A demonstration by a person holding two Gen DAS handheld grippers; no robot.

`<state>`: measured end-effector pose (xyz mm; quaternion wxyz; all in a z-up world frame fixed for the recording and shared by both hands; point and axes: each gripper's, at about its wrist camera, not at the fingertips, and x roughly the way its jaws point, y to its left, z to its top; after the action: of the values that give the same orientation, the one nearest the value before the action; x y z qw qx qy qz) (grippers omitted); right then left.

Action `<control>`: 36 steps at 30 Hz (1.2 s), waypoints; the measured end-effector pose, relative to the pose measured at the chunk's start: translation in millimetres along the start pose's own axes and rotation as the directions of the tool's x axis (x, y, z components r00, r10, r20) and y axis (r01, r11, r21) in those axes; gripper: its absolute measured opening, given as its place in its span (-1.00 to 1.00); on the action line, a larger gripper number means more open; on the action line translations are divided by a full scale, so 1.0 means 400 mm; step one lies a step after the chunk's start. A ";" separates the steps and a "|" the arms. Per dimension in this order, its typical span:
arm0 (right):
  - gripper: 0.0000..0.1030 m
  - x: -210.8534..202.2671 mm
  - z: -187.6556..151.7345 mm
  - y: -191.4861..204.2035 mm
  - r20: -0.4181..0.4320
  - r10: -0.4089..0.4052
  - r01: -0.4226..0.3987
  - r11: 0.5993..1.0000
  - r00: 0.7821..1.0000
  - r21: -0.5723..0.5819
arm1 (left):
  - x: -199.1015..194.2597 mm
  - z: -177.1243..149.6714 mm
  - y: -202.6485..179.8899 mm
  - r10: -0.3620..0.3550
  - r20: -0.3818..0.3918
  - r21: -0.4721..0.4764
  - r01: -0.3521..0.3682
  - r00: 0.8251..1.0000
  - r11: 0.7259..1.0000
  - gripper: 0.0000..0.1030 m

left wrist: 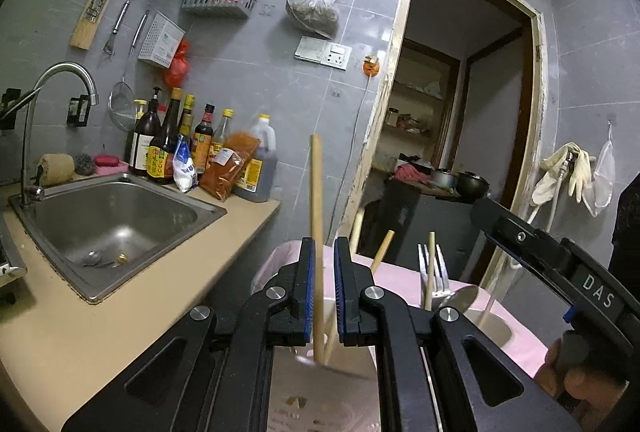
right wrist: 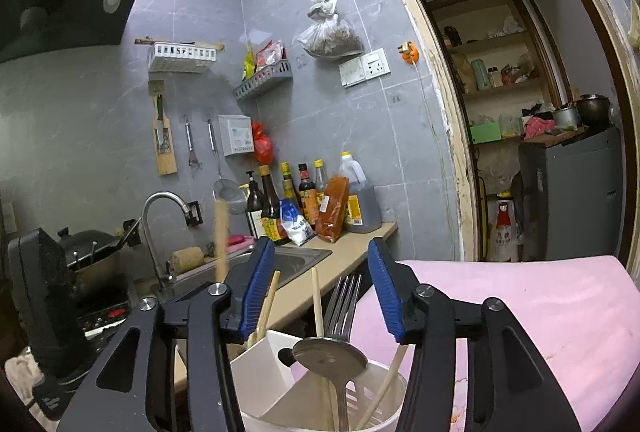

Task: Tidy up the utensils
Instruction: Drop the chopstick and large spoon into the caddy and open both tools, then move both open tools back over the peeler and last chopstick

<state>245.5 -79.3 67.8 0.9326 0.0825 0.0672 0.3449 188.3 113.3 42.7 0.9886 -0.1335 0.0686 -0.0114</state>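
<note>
Left gripper (left wrist: 323, 286): jaws narrow, chopstick (left wrist: 317, 232) upright between them at lower centre; pad contact cannot be confirmed. Right gripper (right wrist: 320, 292): jaws apart, holding nothing, above the white utensil holder (right wrist: 276, 372) at bottom centre, which contains a spoon (right wrist: 329, 356), forks (right wrist: 344, 306) and chopsticks.

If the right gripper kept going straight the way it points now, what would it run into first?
Most likely the forks and the chopstick standing up out of the white utensil holder, right between the open right gripper fingers. Depth is hard to judge; past them lies the counter edge.
</note>
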 end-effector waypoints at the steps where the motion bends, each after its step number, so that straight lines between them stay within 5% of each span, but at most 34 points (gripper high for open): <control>1: -0.01 -0.003 0.002 0.001 0.004 -0.005 0.005 1.000 1.000 -0.004 | -0.005 0.002 0.000 0.001 -0.001 -0.002 -0.001 1.000 1.000 -0.80; 5: 0.19 -0.018 0.014 0.002 0.026 -0.043 0.043 0.999 0.999 -0.012 | -0.024 0.014 0.000 0.006 -0.006 -0.020 -0.006 1.000 1.000 -0.28; 9: 0.47 -0.046 0.027 0.002 0.051 -0.078 0.079 0.996 0.996 -0.029 | -0.049 0.034 -0.010 0.027 0.006 -0.002 -0.027 1.000 1.000 -0.13; 13: 0.68 -0.091 0.039 -0.010 0.065 -0.133 0.136 0.990 0.989 -0.037 | -0.073 0.044 -0.029 0.050 0.014 0.021 -0.050 0.999 0.999 0.32; 18: 1.00 -0.171 0.051 -0.050 0.096 -0.203 0.207 0.978 0.974 -0.029 | -0.108 0.046 -0.070 0.033 0.026 0.065 -0.034 0.999 0.997 0.64; 23: 1.00 -0.265 0.045 -0.099 0.081 -0.287 0.291 0.955 0.955 -0.052 | -0.132 0.040 -0.128 -0.031 0.013 0.114 0.029 0.999 0.993 0.78; 28: 1.00 -0.348 0.018 -0.158 0.005 -0.363 0.362 0.927 0.932 -0.102 | -0.136 0.007 -0.197 -0.118 -0.077 0.148 0.129 0.990 0.981 0.80; 36: 1.00 -0.439 -0.056 -0.243 -0.188 -0.425 0.409 0.905 0.885 -0.121 | -0.091 -0.096 -0.301 -0.214 -0.307 0.166 0.274 0.927 0.947 0.80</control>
<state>170.7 -264.8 38.5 0.9750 -0.0074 0.1678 0.1455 146.6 -11.4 42.8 0.9675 -0.0347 0.1916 -0.1610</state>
